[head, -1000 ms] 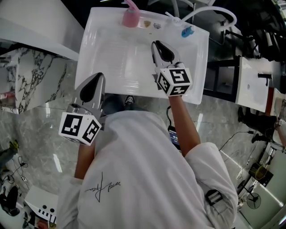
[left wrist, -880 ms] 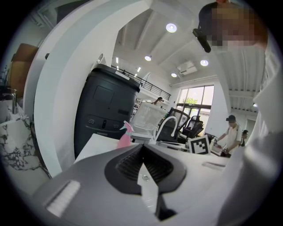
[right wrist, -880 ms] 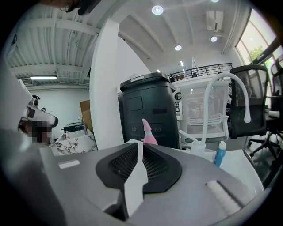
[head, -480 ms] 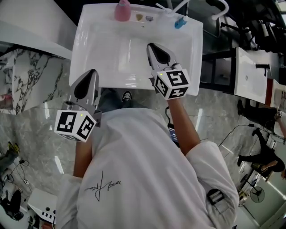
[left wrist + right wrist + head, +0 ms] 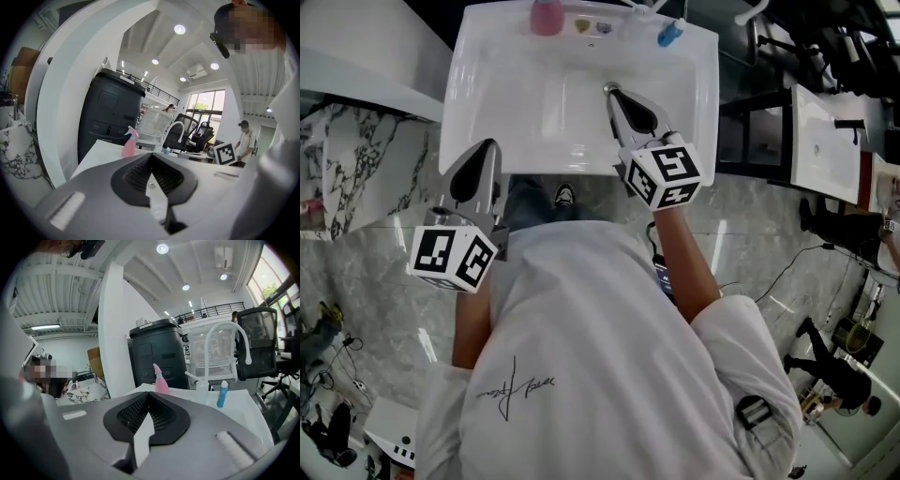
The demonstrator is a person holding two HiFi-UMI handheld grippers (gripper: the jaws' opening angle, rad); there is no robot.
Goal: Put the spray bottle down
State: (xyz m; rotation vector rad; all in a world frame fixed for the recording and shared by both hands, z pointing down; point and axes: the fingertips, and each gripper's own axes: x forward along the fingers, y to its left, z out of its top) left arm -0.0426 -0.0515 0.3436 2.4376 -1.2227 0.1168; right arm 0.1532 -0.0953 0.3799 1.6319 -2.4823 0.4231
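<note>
The pink spray bottle (image 5: 547, 17) stands upright on the back rim of the white sink (image 5: 534, 103), with no gripper touching it. It also shows in the left gripper view (image 5: 129, 144) and the right gripper view (image 5: 161, 379). My right gripper (image 5: 609, 89) hovers over the basin, well short of the bottle. Its jaws have just been closing and are now shut with nothing between them (image 5: 149, 397). My left gripper (image 5: 487, 145) hangs at the sink's front left edge, shut and empty (image 5: 151, 157).
A small blue bottle (image 5: 669, 34) and a white faucet (image 5: 225, 333) stand on the back rim to the right of the spray bottle. A black bin (image 5: 110, 117) rises behind the sink. A marble counter (image 5: 356, 159) lies to the left, a white table (image 5: 830, 141) to the right.
My right gripper has drawn back from the spray bottle toward the sink's front edge. The sink has slid up in the head view. The left gripper has stayed put.
</note>
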